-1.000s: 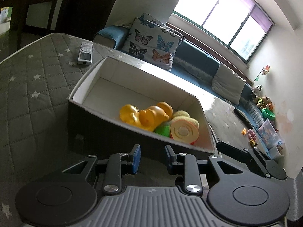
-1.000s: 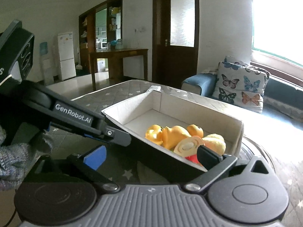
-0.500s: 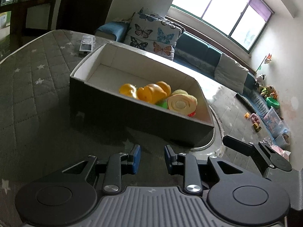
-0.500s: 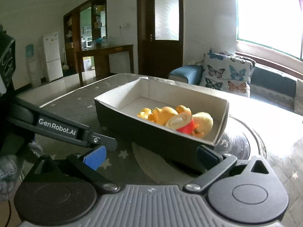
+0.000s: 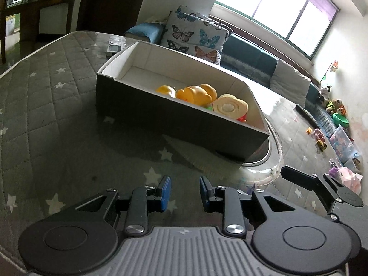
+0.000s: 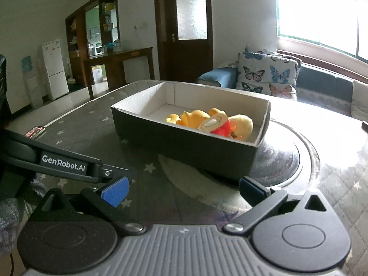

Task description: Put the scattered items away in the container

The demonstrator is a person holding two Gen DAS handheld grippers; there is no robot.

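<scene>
We are holding both grippers low over the grey star-quilted table cover (image 5: 46,105), short of the container (image 5: 174,119), and neither one is touching it. Our left gripper (image 5: 185,192) is pointing toward the box's dark near wall with its blue pads standing partly apart and only bare quilt showing between them. Our right gripper (image 6: 184,189) is sitting with its jaws spread wide, blue pads well apart, and nothing is lying between them either; in its view the black arm of the left tool is crossing the lower left corner. The container is a shallow rectangular box, dark outside and white inside, resting on the table with one end reaching over a round dark insert (image 6: 287,161) in the tabletop. Inside it the toys are lying piled toward the end nearest the window: a yellow-orange duck toy (image 5: 195,94), a cream swirl-roll toy (image 5: 227,108) leaning against it, a red piece (image 6: 222,128) and a pale yellow soft toy (image 6: 243,124); a bit of green is showing under the roll in the left view. The other half of the box floor is showing bare white. Beyond the box a remote control (image 5: 115,44) is lying on the quilt, and a phone (image 6: 34,131) is lying near the table's edge. A butterfly-print cushion (image 6: 266,73) is resting on the sofa behind.
</scene>
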